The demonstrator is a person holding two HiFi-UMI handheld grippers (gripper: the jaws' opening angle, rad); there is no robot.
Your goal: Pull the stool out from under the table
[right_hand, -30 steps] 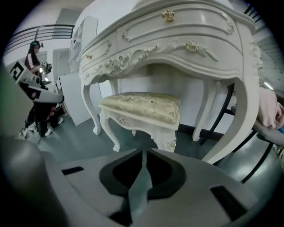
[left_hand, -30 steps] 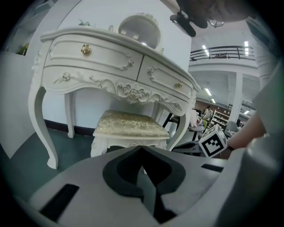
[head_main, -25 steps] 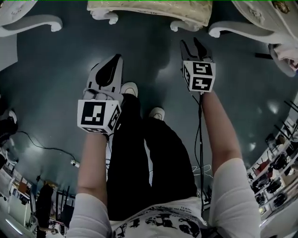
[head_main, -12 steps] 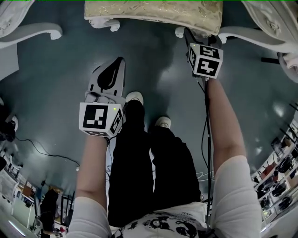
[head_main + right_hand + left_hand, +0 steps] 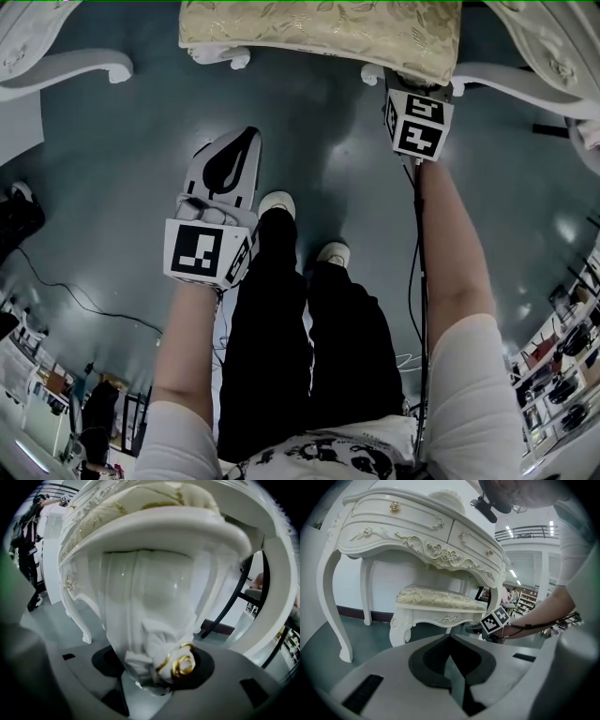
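The stool (image 5: 319, 33), cream with a gold-patterned cushion, stands at the top of the head view, between the curved white legs of the dressing table (image 5: 417, 527). My right gripper (image 5: 412, 86) reaches under the stool's near right corner. In the right gripper view the carved white leg with its gold scroll (image 5: 180, 663) stands between the jaws of the right gripper (image 5: 154, 677). They are closing around it, with a little dark gap left on each side. My left gripper (image 5: 242, 141) hangs over the floor to the left, shut and empty, well short of the stool (image 5: 440, 597).
A curved table leg (image 5: 66, 66) is at the upper left and another (image 5: 525, 80) at the upper right. The person's feet (image 5: 279, 202) stand on the dark green floor just behind the grippers. A cable (image 5: 56, 281) trails on the floor at left.
The right gripper has moved forward from the open floor to the stool's near right corner, and its jaws now stand around the leg. The left gripper has hardly moved.
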